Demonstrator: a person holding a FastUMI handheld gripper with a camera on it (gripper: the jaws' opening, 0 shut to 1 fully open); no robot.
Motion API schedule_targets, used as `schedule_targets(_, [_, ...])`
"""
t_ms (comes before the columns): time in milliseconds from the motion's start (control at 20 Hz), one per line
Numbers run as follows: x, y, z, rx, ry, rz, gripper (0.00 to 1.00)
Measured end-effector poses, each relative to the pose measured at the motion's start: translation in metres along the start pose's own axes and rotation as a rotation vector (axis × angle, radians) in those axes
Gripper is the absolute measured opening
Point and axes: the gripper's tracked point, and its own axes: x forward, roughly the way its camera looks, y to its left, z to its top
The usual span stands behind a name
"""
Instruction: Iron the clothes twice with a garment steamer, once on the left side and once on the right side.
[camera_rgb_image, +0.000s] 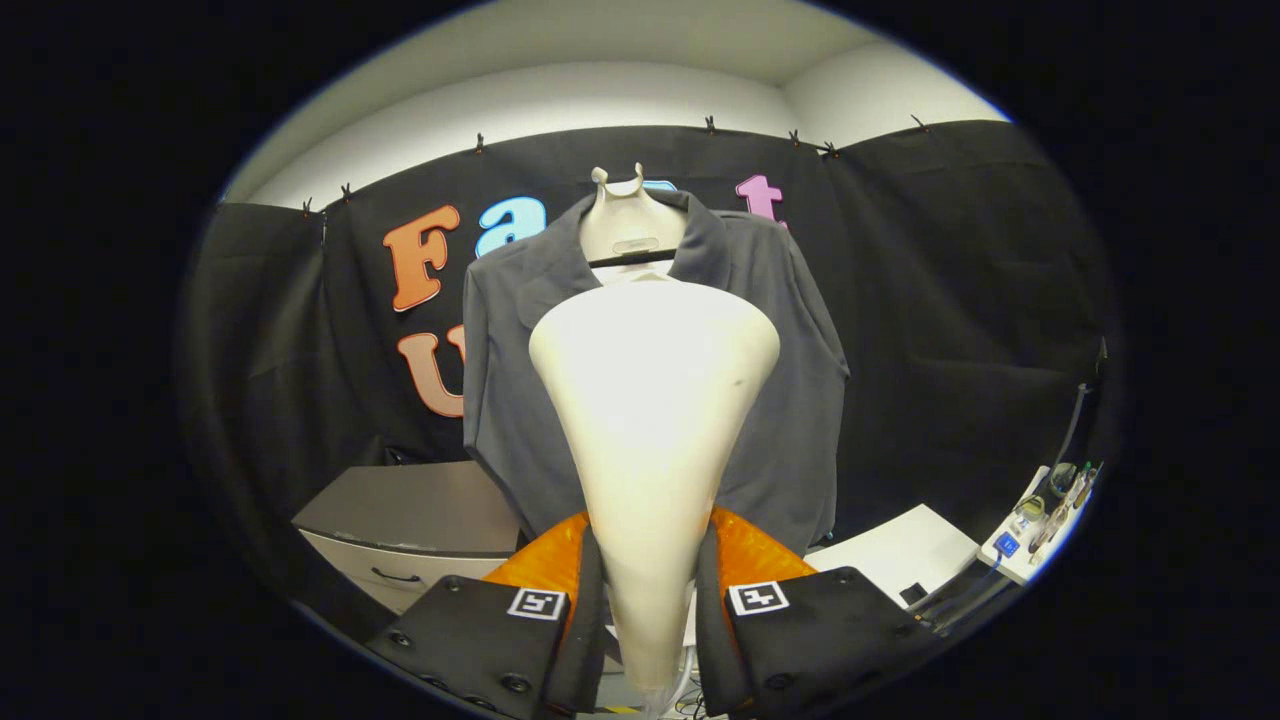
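claw (650, 600) pinching steamer head (652, 400) | grey shirt (780, 400) on hanger just beyond | risk: tapered handle slipping, head drifting off-side

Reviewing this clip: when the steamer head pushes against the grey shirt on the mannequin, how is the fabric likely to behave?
The grey shirt hangs loose on the mannequin, so it will probably give and swing rather than resist. Its open front and soft folds suggest thin, floppy cloth that may bunch sideways. The steamer head, gripped between the gripper fingers, looks rigid, so it should probably press evenly.
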Motion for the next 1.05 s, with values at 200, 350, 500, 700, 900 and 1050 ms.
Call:
schedule_targets(200, [-0.018,0.015,0.013,-0.020,-0.043,-0.006,0.46])
schedule_targets(350, [-0.020,0.033,0.022,-0.036,-0.057,0.024,0.45])
schedule_targets(500, [-0.022,0.042,0.029,-0.043,-0.081,0.023,0.45])
schedule_targets(700, [-0.024,0.038,0.027,-0.011,-0.091,0.008,0.45])
schedule_targets(900, [-0.024,0.031,0.034,-0.010,-0.110,-0.013,0.45])
schedule_targets(1050, [-0.027,0.032,0.032,-0.020,-0.111,-0.008,0.45])
